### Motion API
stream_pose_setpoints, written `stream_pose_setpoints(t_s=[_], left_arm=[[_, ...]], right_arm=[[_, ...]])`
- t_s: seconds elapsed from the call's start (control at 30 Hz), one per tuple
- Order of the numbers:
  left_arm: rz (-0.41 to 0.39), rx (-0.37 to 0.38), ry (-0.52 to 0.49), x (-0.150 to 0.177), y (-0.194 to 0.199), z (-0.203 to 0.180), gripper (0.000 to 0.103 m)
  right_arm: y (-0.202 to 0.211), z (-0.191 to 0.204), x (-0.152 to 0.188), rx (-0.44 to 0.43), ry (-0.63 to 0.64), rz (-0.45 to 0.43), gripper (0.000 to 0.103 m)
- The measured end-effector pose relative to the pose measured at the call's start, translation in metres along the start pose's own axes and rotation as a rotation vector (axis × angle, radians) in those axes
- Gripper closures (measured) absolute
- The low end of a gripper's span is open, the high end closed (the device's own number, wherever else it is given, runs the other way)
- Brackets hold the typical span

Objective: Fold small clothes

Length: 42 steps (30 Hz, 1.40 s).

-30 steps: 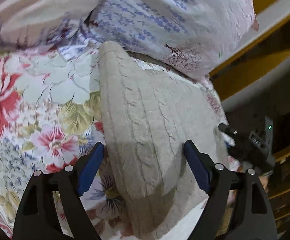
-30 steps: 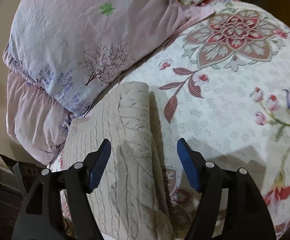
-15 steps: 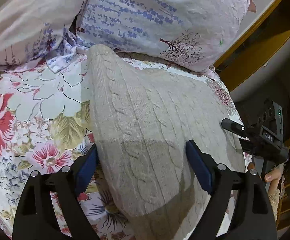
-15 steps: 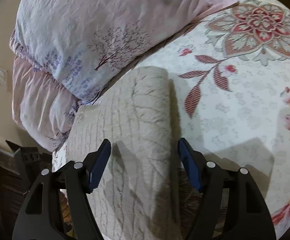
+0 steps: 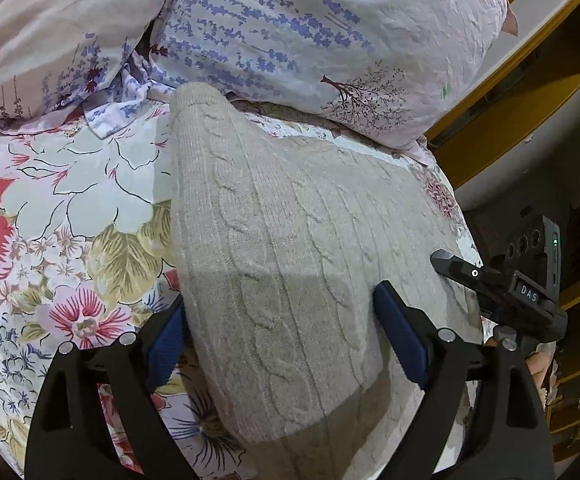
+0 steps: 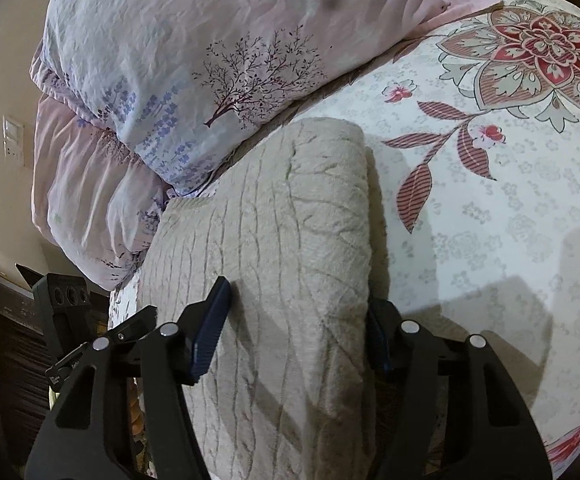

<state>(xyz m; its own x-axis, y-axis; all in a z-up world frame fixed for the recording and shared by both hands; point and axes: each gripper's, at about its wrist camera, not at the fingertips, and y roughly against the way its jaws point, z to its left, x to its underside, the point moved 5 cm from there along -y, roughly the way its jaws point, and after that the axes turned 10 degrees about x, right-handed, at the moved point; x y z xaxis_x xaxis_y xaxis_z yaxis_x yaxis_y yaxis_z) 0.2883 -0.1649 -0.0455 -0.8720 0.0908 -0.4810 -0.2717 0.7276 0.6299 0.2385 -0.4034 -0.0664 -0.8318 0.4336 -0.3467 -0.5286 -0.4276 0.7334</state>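
A beige cable-knit sweater [image 5: 290, 264] lies partly folded on the floral bedsheet [image 5: 61, 200], its folded sleeve or side panel on top. My left gripper [image 5: 281, 340] is open, its blue pads straddling the folded panel's near edge. In the right wrist view the same sweater [image 6: 290, 240] lies with a thick folded edge on the right. My right gripper [image 6: 294, 340] is open and straddles that fold, its right pad tucked beside the fold's edge. The right gripper also shows in the left wrist view [image 5: 490, 284] at the sweater's right edge.
Two lavender-print pillows [image 5: 310, 40] lie against the sweater's far end; they also show in the right wrist view [image 6: 189, 60]. A yellow wooden bed frame [image 5: 510, 112] and the bed's edge are at the right. Open bedsheet [image 6: 490, 200] lies right of the sweater.
Both grippers have moved forward and lower onto the sweater, so the folded panel now sits between each pair of pads. Both stay open. The sweater has not shifted.
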Motion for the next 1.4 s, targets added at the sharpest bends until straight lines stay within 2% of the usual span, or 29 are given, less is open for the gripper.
stream_pose_setpoints(t_s=[0.2,0.27,0.33,0.37,0.5,0.6,0.77,0.97,1.13,1.23,1.3,1.37,1.4], left_arm=[[0.001,0.007,0.003,0.0,0.002,0.001,0.015],[-0.007,0.031,0.022,0.0,0.003,0.003,0.016],[-0.013,0.065,0.051,0.0,0.005,0.006,0.024],[-0.016,0.08,0.066,0.0,0.006,0.008,0.029],[-0.049,0.162,0.132,-0.002,0.016,0.016,0.05],[-0.062,0.207,0.157,-0.002,0.025,0.019,0.061],[-0.062,0.265,0.142,-0.002,0.046,0.015,0.066],[-0.083,0.243,0.091,0.002,0.096,0.026,0.067],[-0.147,0.167,0.071,0.004,0.16,0.059,0.067],[-0.178,0.09,0.111,0.007,0.186,0.092,0.065],[-0.175,0.016,0.172,0.012,0.189,0.121,0.063],[-0.148,-0.003,0.237,0.02,0.182,0.142,0.058],[-0.157,0.008,0.251,0.023,0.182,0.146,0.055]], right_arm=[[0.0,0.0,0.0,0.001,0.004,-0.004,0.044],[-0.001,0.0,0.001,0.012,0.015,-0.002,0.056],[-0.002,0.001,0.003,-0.02,0.006,0.005,0.067],[-0.001,0.001,0.003,-0.045,-0.006,0.006,0.069],[0.003,0.005,0.003,-0.051,-0.005,-0.01,0.072],[0.008,0.007,0.003,-0.078,-0.024,-0.025,0.075],[0.021,0.019,0.007,-0.132,-0.031,-0.07,0.077],[0.02,0.06,0.025,-0.174,0.034,-0.07,0.078],[0.002,0.121,0.043,-0.183,0.166,-0.079,0.079],[-0.021,0.157,0.053,-0.163,0.254,-0.079,0.079],[-0.052,0.169,0.059,-0.13,0.257,-0.002,0.077],[-0.074,0.166,0.063,-0.064,0.242,0.044,0.063],[-0.077,0.165,0.063,-0.072,0.234,0.052,0.062]])
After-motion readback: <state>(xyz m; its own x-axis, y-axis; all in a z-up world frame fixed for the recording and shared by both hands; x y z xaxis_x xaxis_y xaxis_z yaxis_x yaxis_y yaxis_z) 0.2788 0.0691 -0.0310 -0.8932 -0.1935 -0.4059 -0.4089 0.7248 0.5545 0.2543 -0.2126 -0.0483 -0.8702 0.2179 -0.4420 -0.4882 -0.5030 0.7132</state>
